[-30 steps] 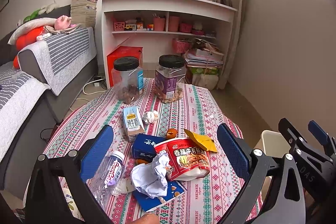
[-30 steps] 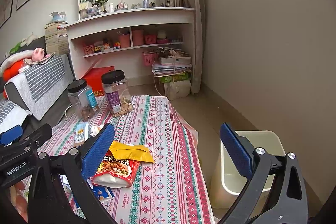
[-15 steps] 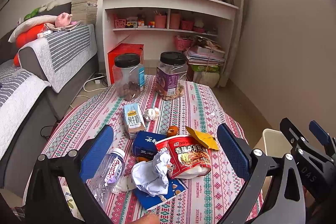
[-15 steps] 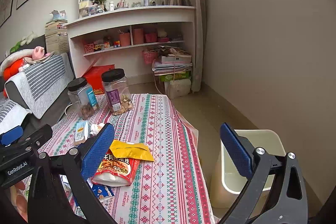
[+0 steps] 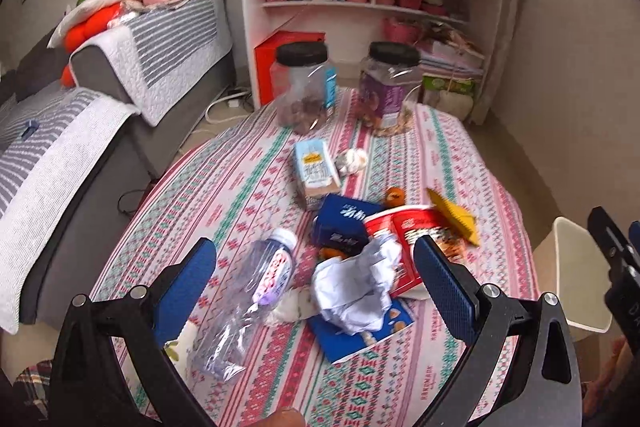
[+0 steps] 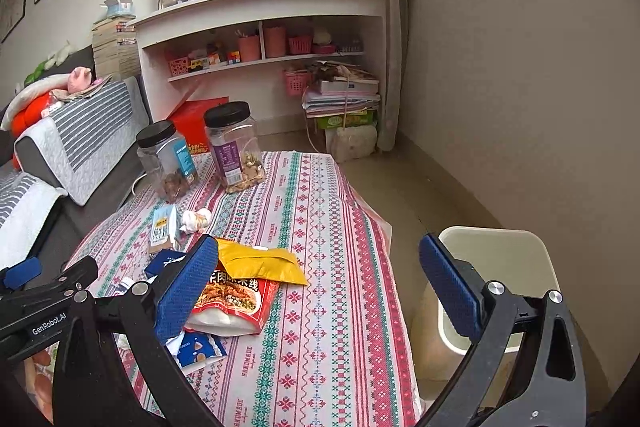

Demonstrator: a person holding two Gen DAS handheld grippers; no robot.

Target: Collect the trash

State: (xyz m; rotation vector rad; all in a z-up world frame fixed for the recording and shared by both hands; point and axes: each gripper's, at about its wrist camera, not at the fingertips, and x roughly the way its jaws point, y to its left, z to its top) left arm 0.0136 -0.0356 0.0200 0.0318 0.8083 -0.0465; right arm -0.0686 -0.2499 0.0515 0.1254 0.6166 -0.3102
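Left hand-held gripper: fingers spread wide apart, holding nothing, hanging over the near end of the counter above the litter
Right hand-held gripper: fingers wide apart and empty, at the counter's right edge; its left finger is over the red packet, its right finger over the bin
Counter: covered with a striped, patterned cloth in pink, green and white
Crumpled white paper: near middle of the counter, between the left gripper's fingers in its view, lying on a blue flat wrapper
Plastic bottle: clear, crushed, on its side, just left of the paper, white cap pointing far
Red noodle packet: right of the paper, with a yellow pouch resting on its far edge
Blue box: just beyond the paper, touching the red packet's left side
Small carton: light blue, lying flat farther up the counter, with a white paper wad just to its right
Two jars: black lids, standing upright at the far end
Bin: cream, open-topped, on the floor just right of the counter
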